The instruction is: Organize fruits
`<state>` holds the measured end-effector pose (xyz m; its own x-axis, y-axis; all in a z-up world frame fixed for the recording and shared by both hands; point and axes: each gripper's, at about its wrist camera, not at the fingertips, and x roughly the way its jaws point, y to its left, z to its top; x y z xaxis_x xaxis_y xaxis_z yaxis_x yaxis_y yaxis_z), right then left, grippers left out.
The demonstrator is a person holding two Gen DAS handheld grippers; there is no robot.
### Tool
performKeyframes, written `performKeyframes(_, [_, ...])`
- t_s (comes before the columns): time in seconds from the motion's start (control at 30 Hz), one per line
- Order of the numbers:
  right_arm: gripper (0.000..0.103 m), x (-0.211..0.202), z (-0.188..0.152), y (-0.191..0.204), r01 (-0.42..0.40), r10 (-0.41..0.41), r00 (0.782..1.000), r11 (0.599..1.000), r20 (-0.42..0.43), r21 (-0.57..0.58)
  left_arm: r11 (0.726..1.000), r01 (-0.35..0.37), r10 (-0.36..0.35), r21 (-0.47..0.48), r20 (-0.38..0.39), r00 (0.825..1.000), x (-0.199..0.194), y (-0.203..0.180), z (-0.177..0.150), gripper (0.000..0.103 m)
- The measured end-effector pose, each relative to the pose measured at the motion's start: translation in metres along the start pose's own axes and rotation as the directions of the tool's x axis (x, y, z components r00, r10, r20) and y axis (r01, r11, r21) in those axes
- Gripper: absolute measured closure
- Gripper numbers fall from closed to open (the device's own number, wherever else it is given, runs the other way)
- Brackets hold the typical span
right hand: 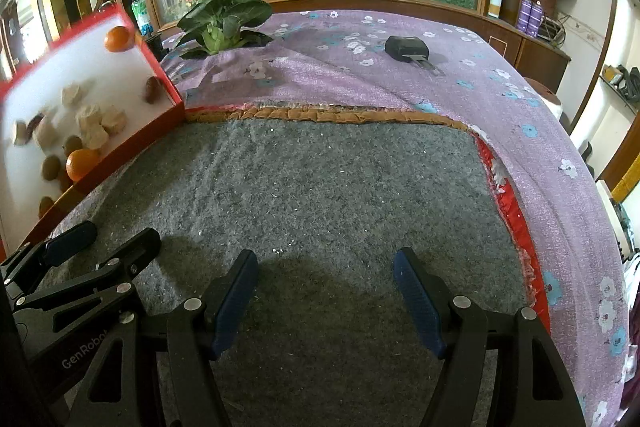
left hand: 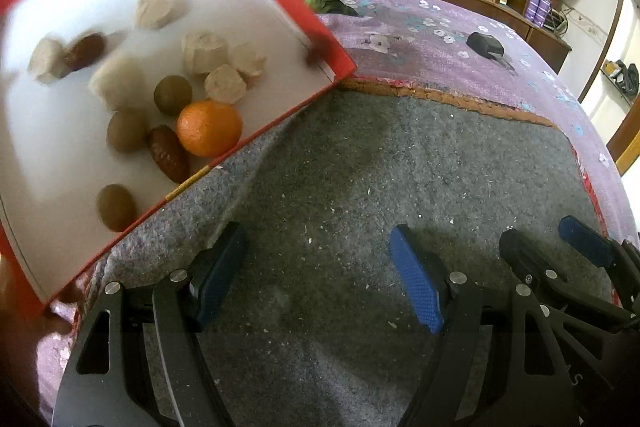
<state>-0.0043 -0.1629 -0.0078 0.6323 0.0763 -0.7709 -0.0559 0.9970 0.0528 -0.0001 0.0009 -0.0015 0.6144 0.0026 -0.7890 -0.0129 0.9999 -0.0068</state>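
fruits (left hand: 209, 128) in red box (left hand: 280, 115)

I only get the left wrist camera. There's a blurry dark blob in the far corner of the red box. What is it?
Observer: The right wrist view shows it more sharply. It's a brown, date-like fruit lying against the inside wall of the red box.
Operator: Is something hiding behind the box?
Observer: Yes. A greenish bottle stands past the box's far corner, next to the leafy plant.
Operator: Is my right hand-held gripper holding anything?
Observer: No. The right hand-held gripper is open above the grey felt mat, with nothing between its fingers.
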Motion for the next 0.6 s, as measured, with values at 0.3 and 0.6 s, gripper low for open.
performKeyframes(0.3, [0.032,0.0003,-0.0003,-0.001,0.004,-0.004,1.0,1.0,-0.004,-0.006,1.0,-0.001,0.001,0.0,-0.001,1.0,-0.0002,-0.0011,-0.0005,0.027])
performKeyframes(0.6, [0.033,0.003,0.0009,0.0002,0.003,-0.003,1.0,1.0,-0.001,-0.007,1.0,0.001,-0.001,-0.002,-0.001,1.0,0.0012,-0.0029,0.0015,0.027])
